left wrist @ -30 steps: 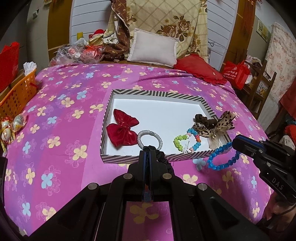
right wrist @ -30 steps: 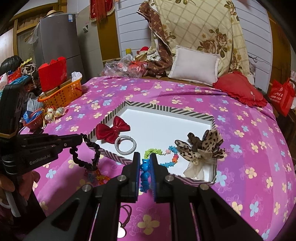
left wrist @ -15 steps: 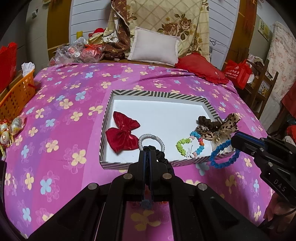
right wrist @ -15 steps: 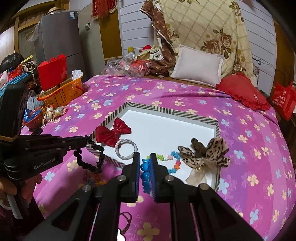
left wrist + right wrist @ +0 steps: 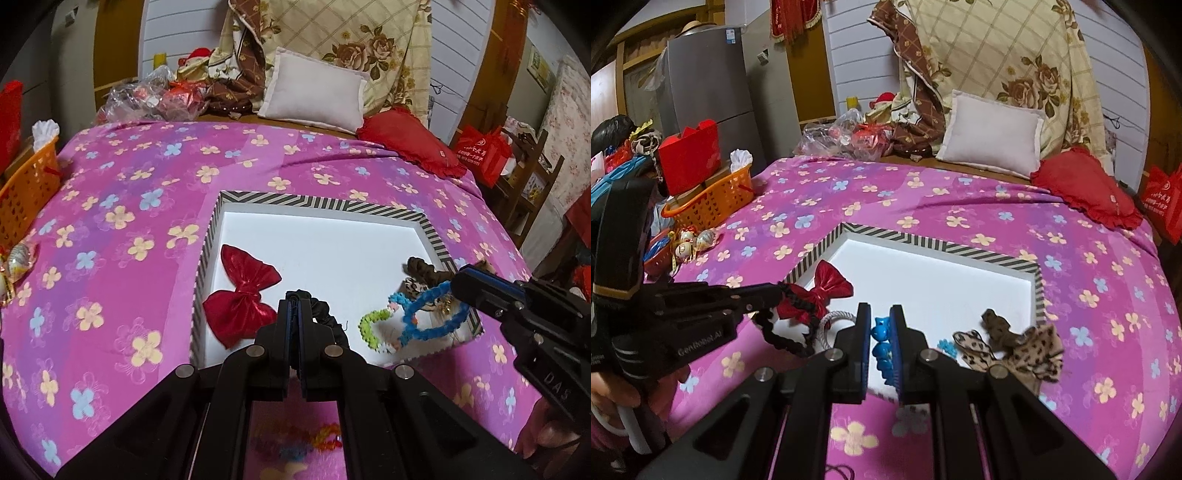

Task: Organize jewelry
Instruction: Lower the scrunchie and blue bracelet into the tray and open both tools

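A striped-rim tray [image 5: 321,201] with a white floor lies on the pink flowered bedspread. In it lie a red bow [image 5: 242,295], a green and multicolour bead bracelet [image 5: 373,328] and a leopard bow [image 5: 424,273]. My left gripper [image 5: 295,304] is shut on a black scrunchie [image 5: 325,314] over the tray's near edge. My right gripper [image 5: 880,314] is shut on a blue bead bracelet [image 5: 881,339], which hangs over the tray's right part [image 5: 428,314]. The right wrist view also shows a grey hair tie [image 5: 834,325] beside the red bow [image 5: 820,295].
Loose coloured beads [image 5: 295,439] lie on the bedspread under my left gripper. An orange basket [image 5: 713,199] stands at the bed's left edge. A white pillow [image 5: 314,99] and a red cushion [image 5: 410,147] lie at the head of the bed.
Both grippers have moved forward over the tray's near edge, carrying the scrunchie and the blue bracelet. The left gripper now hides the grey hair tie in its own view.
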